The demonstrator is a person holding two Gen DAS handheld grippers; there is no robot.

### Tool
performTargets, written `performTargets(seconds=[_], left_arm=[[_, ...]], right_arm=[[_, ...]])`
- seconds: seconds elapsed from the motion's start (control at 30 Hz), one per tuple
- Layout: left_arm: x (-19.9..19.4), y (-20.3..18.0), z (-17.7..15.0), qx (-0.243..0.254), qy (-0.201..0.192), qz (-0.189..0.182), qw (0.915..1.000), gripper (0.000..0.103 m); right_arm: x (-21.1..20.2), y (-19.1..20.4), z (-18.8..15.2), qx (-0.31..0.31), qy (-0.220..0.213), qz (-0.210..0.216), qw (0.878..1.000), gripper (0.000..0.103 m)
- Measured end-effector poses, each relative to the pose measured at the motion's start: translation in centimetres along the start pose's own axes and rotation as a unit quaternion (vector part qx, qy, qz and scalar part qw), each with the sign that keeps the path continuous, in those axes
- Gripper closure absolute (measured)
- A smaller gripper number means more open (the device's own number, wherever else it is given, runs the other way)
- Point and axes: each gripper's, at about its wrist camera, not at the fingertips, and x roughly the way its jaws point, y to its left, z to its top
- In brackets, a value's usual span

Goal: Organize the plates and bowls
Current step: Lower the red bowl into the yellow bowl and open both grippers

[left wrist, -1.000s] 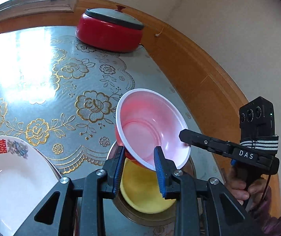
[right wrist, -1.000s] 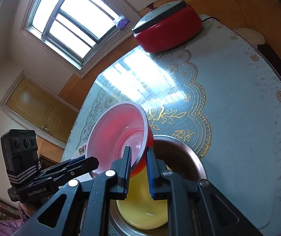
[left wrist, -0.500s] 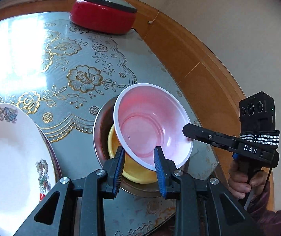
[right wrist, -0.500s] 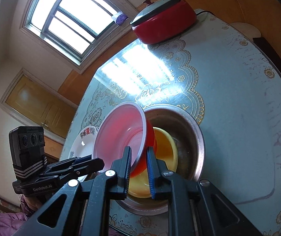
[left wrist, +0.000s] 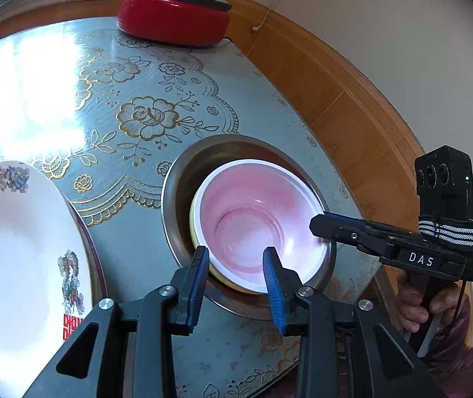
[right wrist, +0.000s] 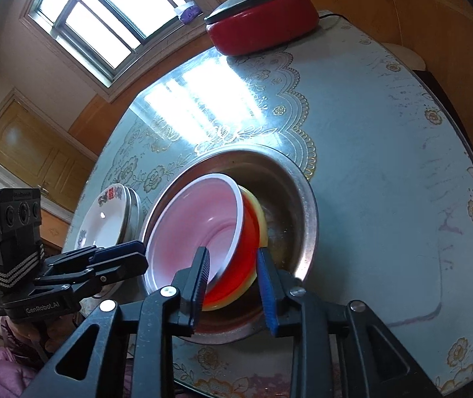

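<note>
The red bowl (left wrist: 253, 222) is nested in the yellow bowl (right wrist: 259, 210) inside the metal basin (left wrist: 183, 179) near the surface's edge. Both the left gripper (left wrist: 236, 265) and right gripper (right wrist: 231, 267) have just been opening, the rim between slack jaws. Withdrawal is best made straight back, so the stack is not tipped.

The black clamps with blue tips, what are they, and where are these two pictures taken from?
They are hand-held grippers, one in each of a person's hands, each with a camera looking along its fingers. One picture comes from the left gripper, the other from the right gripper. On the table sit a steel basin, white plates and a red lidded pot. The red bowl rests in a yellow bowl inside the basin. Both grippers' jaws have just been opening, with the bowl's rim between them, unpinched.
</note>
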Motion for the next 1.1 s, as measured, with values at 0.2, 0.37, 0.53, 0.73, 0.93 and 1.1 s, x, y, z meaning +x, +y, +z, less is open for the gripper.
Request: performTargets(seconds=[0.2,0.37,0.53,0.73,0.93,1.1], left_arm=[[-0.3,-0.5,-0.6,0.024,-0.016,0.025,0.9993,0.068],[-0.9,-0.3,-0.9,0.030,-0.032,0.045,0.9980,0.066],[-1.4,0.5,-1.1,0.017,-0.042,0.050,0.9977,0.066],[-1.3,1.3,-1.1,0.003,-0.041,0.056,0.9976,0.065],[-0.7,1.6,-1.1,-0.004,-0.037,0.060,0.9975,0.065],[0.0,1.8,-0.8,-0.006,-0.035,0.056,0.9978,0.063]], right_arm=[[0.5,-0.1,-0.2,-0.013,0.003,-0.025,1.000,0.073],[1.2,0.4,0.1,-0.027,0.006,-0.039,0.999,0.073],[1.9,1.4,0.5,-0.071,0.009,-0.090,0.993,0.073],[3.6,2.1,1.1,-0.119,0.031,-0.127,0.984,0.073],[4.6,3.0,1.2,-0.177,0.030,-0.185,0.966,0.076],[5.2,3.9,1.1,-0.224,0.020,-0.222,0.949,0.077]])
